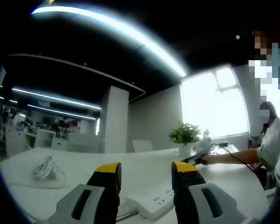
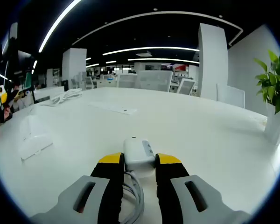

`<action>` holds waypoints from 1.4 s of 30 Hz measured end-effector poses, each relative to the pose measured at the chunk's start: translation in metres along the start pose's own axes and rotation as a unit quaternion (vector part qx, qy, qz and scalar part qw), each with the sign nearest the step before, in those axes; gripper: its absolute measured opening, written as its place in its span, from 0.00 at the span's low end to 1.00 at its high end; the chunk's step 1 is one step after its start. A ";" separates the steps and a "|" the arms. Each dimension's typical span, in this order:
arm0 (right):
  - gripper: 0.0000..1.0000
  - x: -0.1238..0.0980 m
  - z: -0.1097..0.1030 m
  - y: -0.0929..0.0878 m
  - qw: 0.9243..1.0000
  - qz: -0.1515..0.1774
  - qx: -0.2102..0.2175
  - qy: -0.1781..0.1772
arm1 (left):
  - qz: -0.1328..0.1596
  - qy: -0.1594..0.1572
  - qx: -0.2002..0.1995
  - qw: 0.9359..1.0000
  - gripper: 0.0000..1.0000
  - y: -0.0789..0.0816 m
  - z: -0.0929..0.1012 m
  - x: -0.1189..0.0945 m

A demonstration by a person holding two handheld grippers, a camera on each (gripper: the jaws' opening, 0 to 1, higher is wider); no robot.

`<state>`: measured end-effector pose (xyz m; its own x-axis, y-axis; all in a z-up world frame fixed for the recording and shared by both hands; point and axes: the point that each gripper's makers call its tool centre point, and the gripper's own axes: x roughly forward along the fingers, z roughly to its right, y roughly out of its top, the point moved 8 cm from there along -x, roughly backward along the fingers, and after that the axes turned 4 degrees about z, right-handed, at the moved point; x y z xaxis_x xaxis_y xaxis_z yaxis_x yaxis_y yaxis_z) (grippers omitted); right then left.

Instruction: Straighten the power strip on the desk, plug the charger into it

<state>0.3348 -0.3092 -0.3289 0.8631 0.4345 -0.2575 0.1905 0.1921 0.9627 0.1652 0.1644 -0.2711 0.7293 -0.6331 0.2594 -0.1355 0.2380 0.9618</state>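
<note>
Yellow-tipped jaws of our left gripper stand wide above the power strip, which lies askew on the desk. Our right gripper clamps the white charger, cable trailing below. Risk: the strip slides when pushed, or a dragging cable twists the charger off-line.

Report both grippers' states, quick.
Left gripper: open, power strip lying between the jaws, not gripped.
Right gripper: shut on the charger.
</note>
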 end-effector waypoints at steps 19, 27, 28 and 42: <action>0.23 -0.010 -0.009 0.011 0.998 0.004 -0.059 0.009 | -0.004 0.002 0.000 1.000 0.44 -0.002 0.000 0.000; 0.23 -0.022 -0.024 0.027 0.996 0.001 -0.083 0.034 | -0.003 0.001 0.004 1.000 0.44 -0.001 0.002 -0.001; 0.23 -0.024 -0.027 0.030 0.996 -0.001 -0.086 0.039 | -0.003 0.001 0.004 1.000 0.44 -0.001 0.002 -0.001; 0.23 -0.049 -0.092 0.074 0.969 -0.062 -0.207 0.117 | 0.001 -0.007 0.008 1.000 0.44 0.001 0.005 0.000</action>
<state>0.2632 -0.2357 -0.2530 0.7063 0.5640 -0.4279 0.0400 0.5717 0.8195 0.1612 0.1608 -0.2702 0.7202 -0.6425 0.2617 -0.1466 0.2277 0.9626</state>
